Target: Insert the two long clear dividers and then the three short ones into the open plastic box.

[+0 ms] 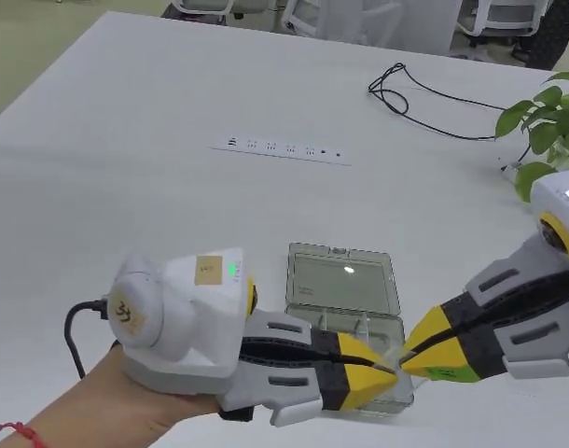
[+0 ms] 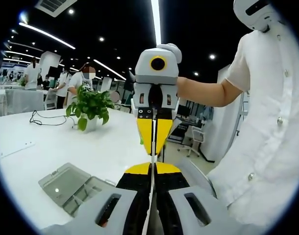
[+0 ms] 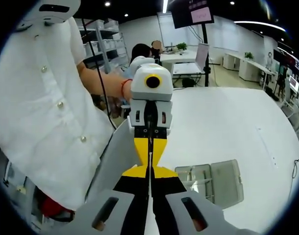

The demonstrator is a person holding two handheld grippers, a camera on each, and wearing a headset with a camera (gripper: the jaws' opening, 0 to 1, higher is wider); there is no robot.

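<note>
Head view: left tongs [image 1: 385, 371], right tongs [image 1: 408, 360] both clenched, tips meeting over open box [image 1: 345, 285].

Power strip [image 1: 280, 149] lies behind the plastic box [image 1: 345, 285].

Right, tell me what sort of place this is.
Probably an open-plan office: a large white table with a built-in power strip, swivel chairs beyond it, and a potted plant on the table under long ceiling lights.

White table [image 1: 126, 112] with power strip [image 1: 280, 149], black cable [image 1: 424, 93], potted plant [image 1: 546, 131]; ceiling strip lights [image 2: 155, 19].
</note>
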